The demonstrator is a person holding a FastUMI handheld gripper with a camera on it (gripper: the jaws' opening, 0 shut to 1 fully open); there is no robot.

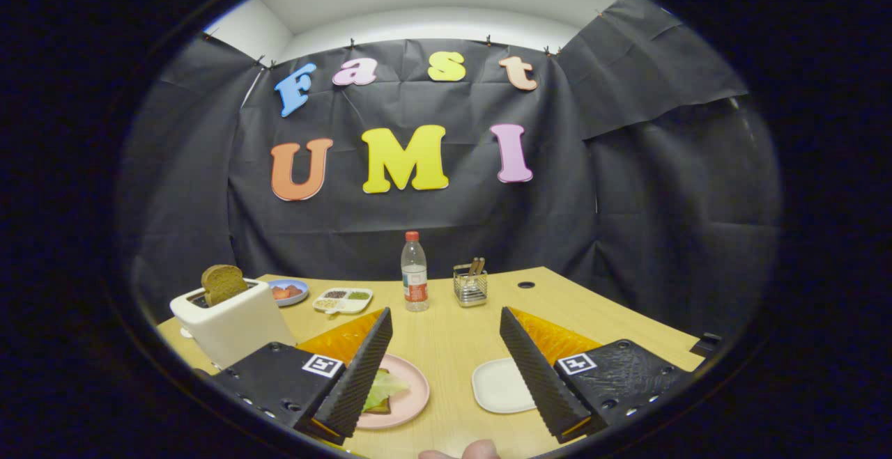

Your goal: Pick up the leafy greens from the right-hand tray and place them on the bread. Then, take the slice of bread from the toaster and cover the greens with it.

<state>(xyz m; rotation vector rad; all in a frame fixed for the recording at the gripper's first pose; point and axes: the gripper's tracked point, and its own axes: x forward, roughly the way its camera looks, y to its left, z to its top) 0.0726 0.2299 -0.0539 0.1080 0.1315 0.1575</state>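
Gripper view: fingers (446, 375) spread wide, empty, level above table (453, 333).

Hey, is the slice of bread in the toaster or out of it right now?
In. The bread slice stands upright in the slot of the toaster, its top half sticking out. The tongs are open, holding nothing.

Table (453, 347): toaster (233, 323) at left, bread slice (223, 283) in its slot; plate (408, 393) with greens (383, 388) on bread beside left finger; tray (498, 386) right of plate; bottle (414, 272) and utensil holder (470, 285) behind; open gripper (446, 368) in front.
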